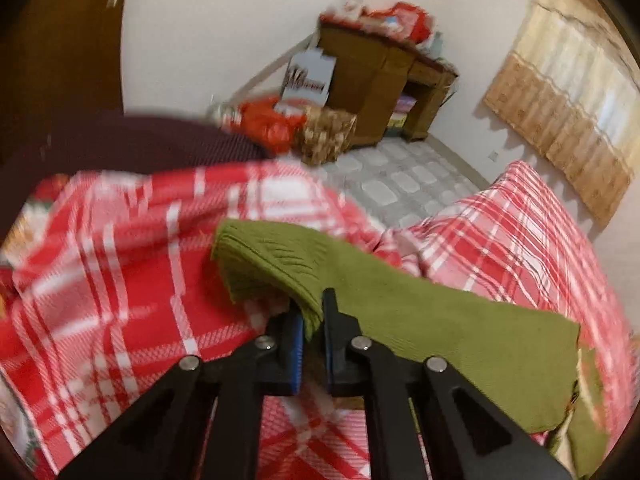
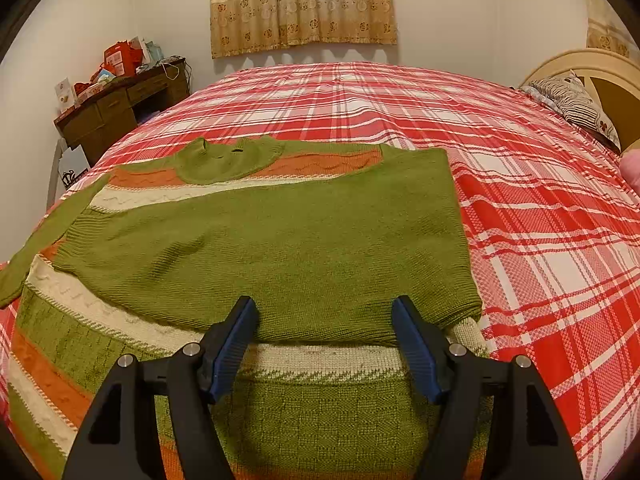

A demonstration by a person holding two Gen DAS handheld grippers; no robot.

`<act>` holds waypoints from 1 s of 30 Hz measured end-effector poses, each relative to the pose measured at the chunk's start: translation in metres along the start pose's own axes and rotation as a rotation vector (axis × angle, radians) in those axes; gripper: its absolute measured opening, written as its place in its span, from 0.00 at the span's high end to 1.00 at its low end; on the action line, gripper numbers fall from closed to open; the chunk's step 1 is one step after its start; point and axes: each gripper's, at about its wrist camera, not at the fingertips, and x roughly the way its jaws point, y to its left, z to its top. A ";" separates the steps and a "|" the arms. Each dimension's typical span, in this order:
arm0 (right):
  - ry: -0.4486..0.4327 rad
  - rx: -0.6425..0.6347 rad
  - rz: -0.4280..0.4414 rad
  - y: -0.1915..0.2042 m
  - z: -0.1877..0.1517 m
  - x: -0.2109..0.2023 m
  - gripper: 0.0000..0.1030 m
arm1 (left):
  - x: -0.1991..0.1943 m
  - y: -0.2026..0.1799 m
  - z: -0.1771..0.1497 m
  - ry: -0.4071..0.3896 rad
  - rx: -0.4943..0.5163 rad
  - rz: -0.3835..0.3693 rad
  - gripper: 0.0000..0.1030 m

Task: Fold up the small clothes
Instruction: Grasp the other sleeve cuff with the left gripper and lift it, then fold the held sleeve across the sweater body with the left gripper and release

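Note:
A green knit sweater (image 2: 280, 240) with orange and cream stripes lies on the red plaid bed (image 2: 520, 208), its right side folded over the body. My right gripper (image 2: 324, 308) is open just above the folded edge, holding nothing. In the left wrist view my left gripper (image 1: 310, 312) is shut on the ribbed cuff of the green sleeve (image 1: 280, 260) and holds it lifted above the bed (image 1: 120, 280). The sleeve (image 1: 460, 328) stretches away to the right.
A wooden desk (image 2: 120, 108) with red boxes stands left of the bed, also in the left wrist view (image 1: 380, 80). A curtain (image 2: 304, 4) hangs behind the bed. A striped pillow (image 2: 576, 104) and headboard sit at the right. Bags and a basket (image 1: 328, 132) sit on the floor.

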 end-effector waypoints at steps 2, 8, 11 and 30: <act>-0.001 0.004 0.005 -0.001 0.000 0.000 0.31 | -0.016 -0.016 0.003 -0.069 0.072 -0.004 0.93; -0.006 0.011 0.008 -0.001 0.000 -0.001 0.31 | -0.084 -0.109 -0.012 -0.314 0.374 -0.124 0.93; -0.007 0.010 0.011 0.000 0.000 -0.001 0.31 | -0.106 -0.157 -0.037 -0.361 0.500 -0.227 0.92; -0.016 0.022 0.025 -0.003 -0.001 0.000 0.30 | -0.083 -0.273 -0.181 -0.041 0.933 -0.324 0.76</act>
